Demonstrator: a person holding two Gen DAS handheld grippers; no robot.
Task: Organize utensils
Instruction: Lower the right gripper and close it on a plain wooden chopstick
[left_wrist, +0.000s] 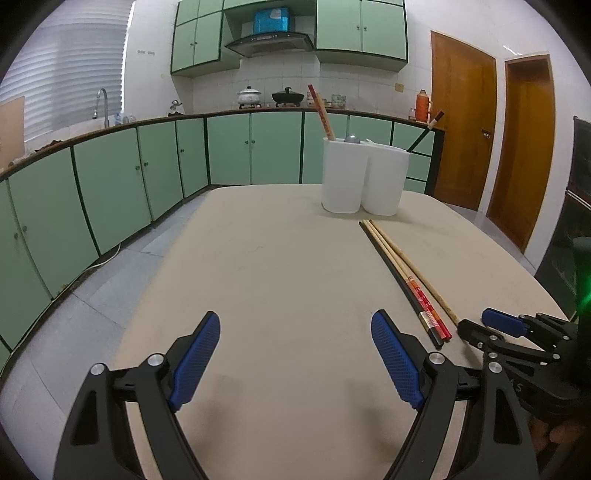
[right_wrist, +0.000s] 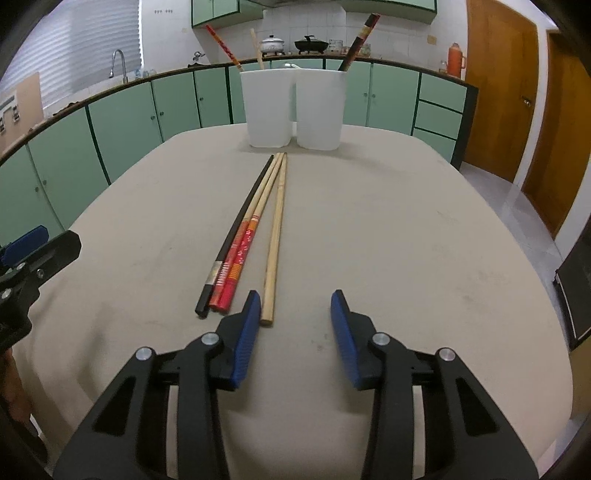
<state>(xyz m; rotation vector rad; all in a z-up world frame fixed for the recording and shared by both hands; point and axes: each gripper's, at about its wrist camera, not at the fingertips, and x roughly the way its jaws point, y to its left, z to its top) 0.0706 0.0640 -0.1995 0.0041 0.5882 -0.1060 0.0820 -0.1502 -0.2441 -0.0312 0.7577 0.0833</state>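
Observation:
Three chopsticks lie side by side on the beige table (right_wrist: 406, 240): a black one (right_wrist: 243, 218), a red-patterned one (right_wrist: 243, 247) and a plain wooden one (right_wrist: 276, 229). They also show in the left wrist view (left_wrist: 402, 273). A white two-compartment holder (right_wrist: 293, 109) stands at the far side with chopsticks and a spoon in it; it also shows in the left wrist view (left_wrist: 364, 181). My right gripper (right_wrist: 295, 317) is open, just short of the wooden chopstick's near end. My left gripper (left_wrist: 295, 339) is open and empty, left of the chopsticks.
Green kitchen cabinets (left_wrist: 110, 184) run along the left and back with a sink tap (left_wrist: 101, 105) and pots on the counter. Wooden doors (left_wrist: 461, 122) are at the right. The table edge drops to a tiled floor (left_wrist: 110, 280) on the left.

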